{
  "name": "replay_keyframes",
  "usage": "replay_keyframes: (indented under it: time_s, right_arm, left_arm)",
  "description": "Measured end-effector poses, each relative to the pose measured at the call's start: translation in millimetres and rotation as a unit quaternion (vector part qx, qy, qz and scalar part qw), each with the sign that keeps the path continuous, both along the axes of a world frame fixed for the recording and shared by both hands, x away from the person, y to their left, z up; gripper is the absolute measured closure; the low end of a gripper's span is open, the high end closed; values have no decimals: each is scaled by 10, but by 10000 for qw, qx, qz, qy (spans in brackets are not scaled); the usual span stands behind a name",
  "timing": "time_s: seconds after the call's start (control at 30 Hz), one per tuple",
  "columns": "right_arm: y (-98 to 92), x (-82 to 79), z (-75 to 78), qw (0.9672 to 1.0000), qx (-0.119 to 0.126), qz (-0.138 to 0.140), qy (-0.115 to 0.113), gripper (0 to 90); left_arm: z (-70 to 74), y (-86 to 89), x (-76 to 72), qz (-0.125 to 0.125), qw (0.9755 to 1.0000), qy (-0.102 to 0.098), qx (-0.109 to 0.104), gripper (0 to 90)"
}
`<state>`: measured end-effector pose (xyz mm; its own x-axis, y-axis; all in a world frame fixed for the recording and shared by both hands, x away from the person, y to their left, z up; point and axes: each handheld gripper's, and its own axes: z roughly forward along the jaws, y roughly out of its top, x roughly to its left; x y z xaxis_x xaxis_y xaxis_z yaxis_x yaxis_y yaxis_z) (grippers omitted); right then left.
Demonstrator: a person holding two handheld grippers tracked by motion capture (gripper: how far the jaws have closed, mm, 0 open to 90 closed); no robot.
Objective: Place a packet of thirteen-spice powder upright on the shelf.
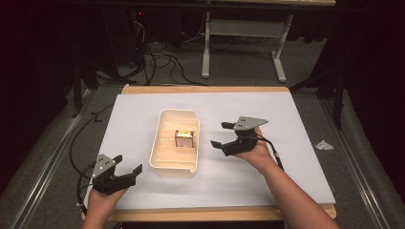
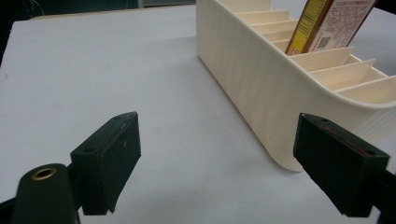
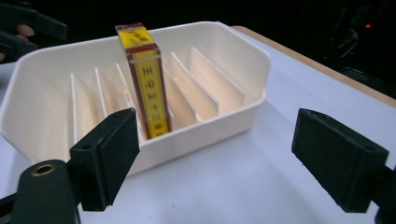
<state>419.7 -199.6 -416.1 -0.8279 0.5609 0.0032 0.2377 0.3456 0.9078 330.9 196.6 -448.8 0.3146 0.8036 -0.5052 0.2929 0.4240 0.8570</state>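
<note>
Near the table's (image 1: 143, 102) middle, we keep both grippers, left (image 1: 125, 168) and right (image 1: 222, 136), wide and empty, since the box (image 1: 185, 139) stands slotted upright in the tray (image 1: 165, 162).

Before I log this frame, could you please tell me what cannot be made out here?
- Box lettering: too small in the high view; its top is cut off by the edge in the left gripper view.
- Slotted tray floor: hidden by its dividers.
- Scrap on the floor: too small to identify.

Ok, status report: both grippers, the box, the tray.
Left gripper open, empty. Right gripper open, empty, beside the tray. Yellow box upright in a tray slot. Nothing in the way.
</note>
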Motion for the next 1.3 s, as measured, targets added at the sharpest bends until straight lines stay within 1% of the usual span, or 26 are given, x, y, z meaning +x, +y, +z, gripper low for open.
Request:
replay_keyframes:
  time_s: [0.03,0.13,0.2,0.23,0.3,0.33,0.37,0.4,0.43,0.47,0.5,0.57,0.6,0.63,0.7,0.8,0.83,0.87,0.93,0.97,1.0,1.03,1.07,1.1,1.17,1.3]
  right_arm:
    - [-45,-16,-2,10000,-15,-46,-26,153]
    - [-168,-73,-11,9996,-65,-257,-5,153]
    - [-312,-151,-25,9987,-134,-489,1,153]
    - [-312,-151,-25,9987,-134,-489,1,153]
    - [-416,-204,-38,9978,-192,-642,3,152]
    - [-537,-271,-54,9965,-202,-810,51,152]
    - [-537,-271,-54,9965,-202,-810,51,152]
    - [-589,-297,-58,9957,-260,-889,90,150]
    - [-674,-353,-76,9943,-260,-1031,70,151]
    - [-674,-353,-76,9943,-260,-1031,70,151]
    - [-775,-427,-101,9920,-317,-1213,140,150]
    - [-805,-455,-112,9914,-303,-1269,139,150]
    - [-854,-499,-124,9901,-340,-1351,147,150]
    - [-934,-576,-136,9882,-339,-1482,181,150]
    - [-966,-605,-138,9877,-333,-1516,194,150]
    - [-1100,-737,-159,9847,-343,-1693,235,150]
    - [-1143,-776,-166,9836,-393,-1748,219,150]
    - [-1183,-819,-175,9823,-409,-1817,219,150]
    - [-1290,-928,-223,9774,-409,-2063,221,148]
    - [-1318,-959,-250,9757,-406,-2142,234,148]
    - [-1318,-959,-250,9757,-406,-2142,234,148]
    - [-1356,-977,-297,9735,-357,-2236,331,150]
    - [-1361,-973,-298,9724,-359,-2278,351,150]
    - [-1361,-973,-298,9724,-359,-2278,351,150]
    - [-1361,-956,-303,9712,-352,-2332,338,150]
    - [-1345,-943,-314,9725,-335,-2283,313,150]
  left_arm:
    - [-1,-2,2,-4,10000,1,0,157]
    - [-6,-6,9,-44,10000,12,33,157]
    - [-5,-7,14,-51,10000,11,-2,157]
    - [-6,-3,16,-59,10000,16,20,157]
    - [-6,-3,19,-70,10000,23,13,157]
    - [-6,-5,20,-76,10000,23,12,157]
    - [-4,-7,21,-85,10000,25,1,157]
    - [-4,-8,21,-92,10000,23,7,157]
    - [-4,-9,22,-95,10000,23,-7,157]
    - [-4,-10,22,-102,9999,24,-3,157]
    - [-2,-10,23,-104,9999,24,-14,157]
    - [1,-4,20,-113,9999,10,-3,157]
    - [3,-3,19,-113,9999,7,-4,157]
    - [6,-4,19,-107,9999,-6,-17,157]
    - [8,-6,17,-119,9999,-11,-3,157]
    - [15,-18,9,-156,9999,-23,0,157]
    - [15,-20,6,-165,9999,-26,16,157]
    - [15,-22,6,-165,9999,-30,21,157]
    - [14,-27,6,-156,9999,-23,33,157]
    - [12,-32,8,-137,9999,-28,60,157]
    - [12,-32,8,-137,9999,-28,60,156]
    - [14,-46,12,-104,9999,-47,63,156]
    - [14,-46,12,-104,9999,-47,63,155]
    - [16,-50,13,-102,9999,-46,61,155]
    - [13,-56,19,-94,9999,-38,75,155]
    - [2,-58,25,-60,9999,-23,89,155]
